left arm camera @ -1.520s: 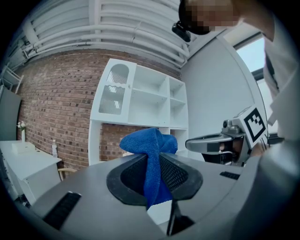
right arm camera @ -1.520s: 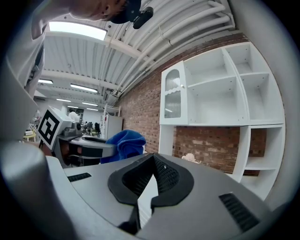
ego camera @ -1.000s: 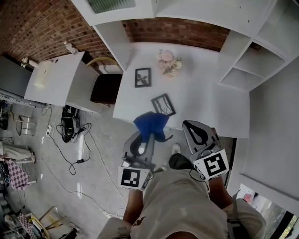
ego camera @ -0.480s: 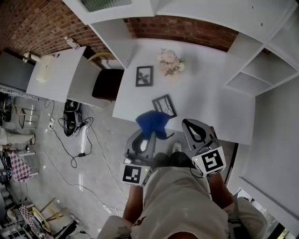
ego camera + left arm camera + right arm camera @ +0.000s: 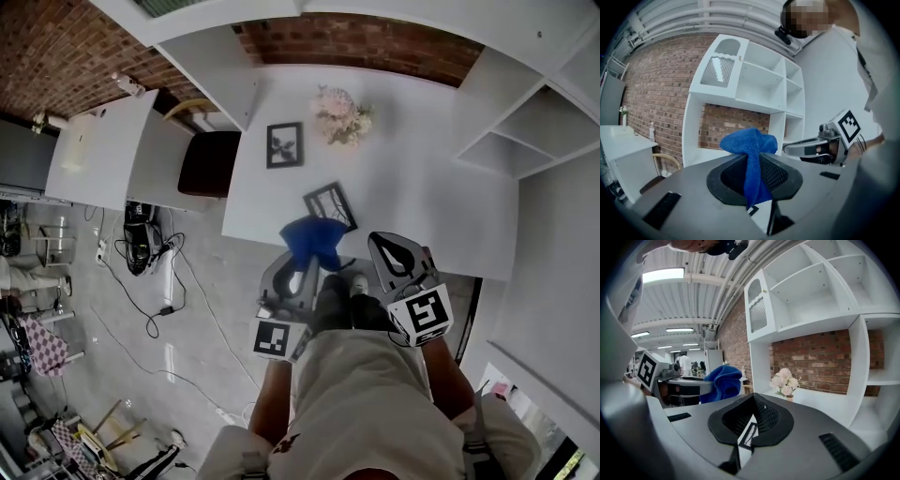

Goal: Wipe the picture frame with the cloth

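Flat on the white desk (image 5: 412,178), near its front edge, lies the dark picture frame (image 5: 330,206), turned at a slant to the edge. In the head view the blue cloth (image 5: 311,242) sits at the frame's 6 o'clock, right over the desk edge. Its top reaches the frame's near corner, though whether the two touch cannot be told. The left gripper (image 5: 753,157) has its fingers clenched on the cloth, which bunches up above them and hangs down between them. The right gripper (image 5: 753,398) is at about 4 o'clock from the frame, over the desk's front edge, its fingers closed together on nothing. Through the slit below them the frame shows on the desk. Further out, a second small frame (image 5: 284,144) stands at the flat frame's 11 o'clock, and a bunch of pale flowers (image 5: 343,116) at its 12 o'clock, near the brick wall (image 5: 375,47). A dark chair seat (image 5: 211,161) lies off the desk's left side, at 9 o'clock from the standing frame.
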Demonstrator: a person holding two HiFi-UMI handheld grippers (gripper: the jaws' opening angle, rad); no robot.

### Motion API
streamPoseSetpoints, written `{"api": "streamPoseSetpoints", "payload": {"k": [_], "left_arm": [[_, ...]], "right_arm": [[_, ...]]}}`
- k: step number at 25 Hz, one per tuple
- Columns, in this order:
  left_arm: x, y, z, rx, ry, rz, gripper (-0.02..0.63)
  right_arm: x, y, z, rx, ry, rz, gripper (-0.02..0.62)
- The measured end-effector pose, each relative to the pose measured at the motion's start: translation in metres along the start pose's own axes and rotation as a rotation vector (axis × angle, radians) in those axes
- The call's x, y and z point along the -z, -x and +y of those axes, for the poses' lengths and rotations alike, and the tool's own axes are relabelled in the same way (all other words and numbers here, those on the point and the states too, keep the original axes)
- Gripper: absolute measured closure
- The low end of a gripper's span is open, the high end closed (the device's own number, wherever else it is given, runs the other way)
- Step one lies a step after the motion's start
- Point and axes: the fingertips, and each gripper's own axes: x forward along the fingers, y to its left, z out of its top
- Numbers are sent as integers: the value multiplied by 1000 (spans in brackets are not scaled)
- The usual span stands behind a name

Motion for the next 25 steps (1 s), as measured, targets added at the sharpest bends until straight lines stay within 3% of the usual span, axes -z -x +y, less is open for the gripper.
{"api": "streamPoseSetpoints", "payload": {"k": [25], "left_arm": [[115,-64,31,67,54,169,535]], "right_arm": [[124,-66,-25,63,-46,224,598]]}}
